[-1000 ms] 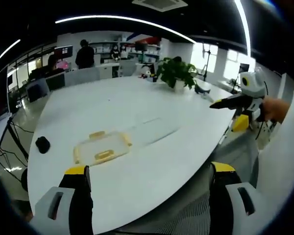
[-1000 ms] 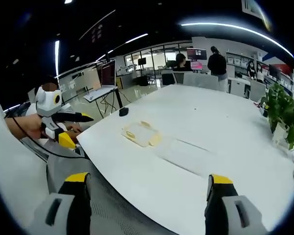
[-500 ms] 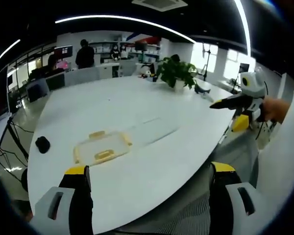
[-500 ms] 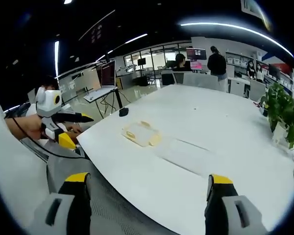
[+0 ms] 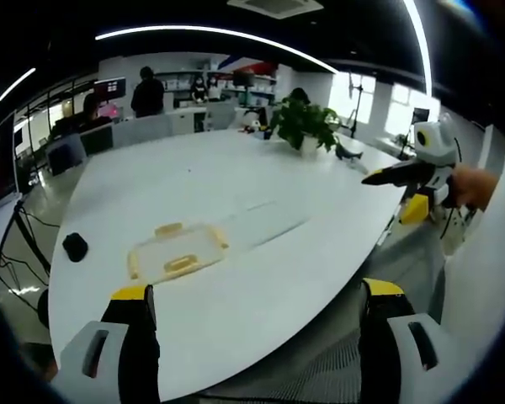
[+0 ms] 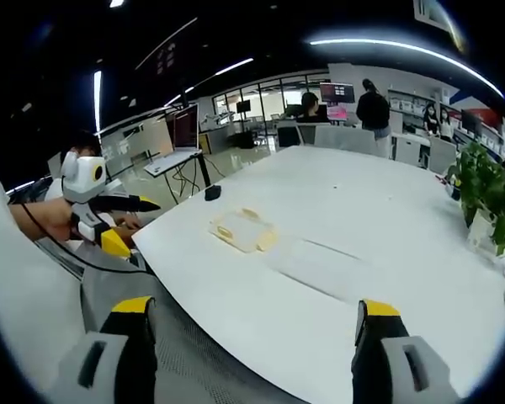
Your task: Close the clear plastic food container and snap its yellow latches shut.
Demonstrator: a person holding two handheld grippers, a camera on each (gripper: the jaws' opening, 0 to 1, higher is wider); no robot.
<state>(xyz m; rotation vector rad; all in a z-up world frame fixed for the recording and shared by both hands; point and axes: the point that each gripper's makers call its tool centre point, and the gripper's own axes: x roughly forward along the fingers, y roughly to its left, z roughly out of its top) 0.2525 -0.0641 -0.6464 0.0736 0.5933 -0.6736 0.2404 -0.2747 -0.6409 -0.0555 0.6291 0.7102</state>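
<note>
So the clear container (image 5: 175, 252) with its yellow latches (image 5: 178, 264) was just sitting flat on the big white worktop (image 5: 261, 185), well away from both tongs. Left tongs (image 5: 252, 337) were wide apart and holding nothing, same deal for the right tongs (image 6: 251, 341). A potted plant (image 5: 303, 124) sat at the far end, and a small black thing (image 5: 74, 246) lay near the worktop's edge.

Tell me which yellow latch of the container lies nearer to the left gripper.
The latch on the container side facing the left gripper. The other latch sits on the far side, toward the table's middle.
</note>
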